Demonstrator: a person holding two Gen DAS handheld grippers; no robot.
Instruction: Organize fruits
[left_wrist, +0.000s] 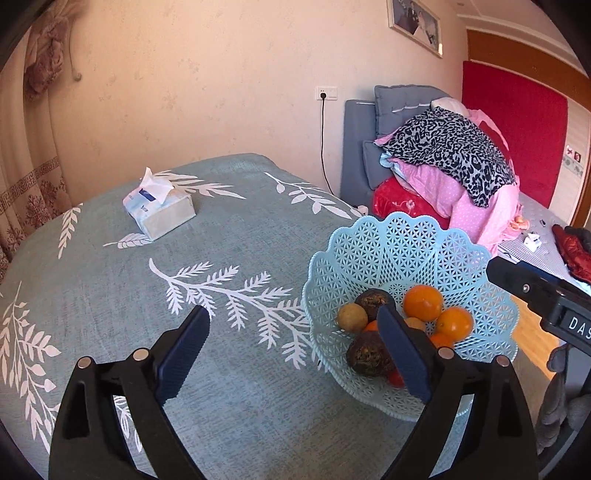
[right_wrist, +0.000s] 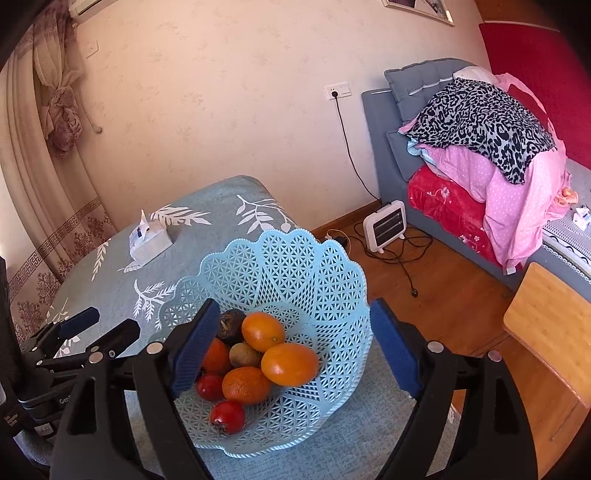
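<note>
Basket (right_wrist: 325, 258) — oranges (right_wrist: 290, 363), mixed fruit.

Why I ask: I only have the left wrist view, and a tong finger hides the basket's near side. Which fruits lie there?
Observer: The right wrist view shows two red fruits, one beside an orange, another nearer the basket rim.
Operator: Are the right tongs holding anything?
Observer: No. The right tongs are open and empty; in that view one finger overlaps the fruit, the other lies outside the rim.
Operator: Anything below, to the right?
Observer: A white heater stands on the wood floor, with cables.
</note>
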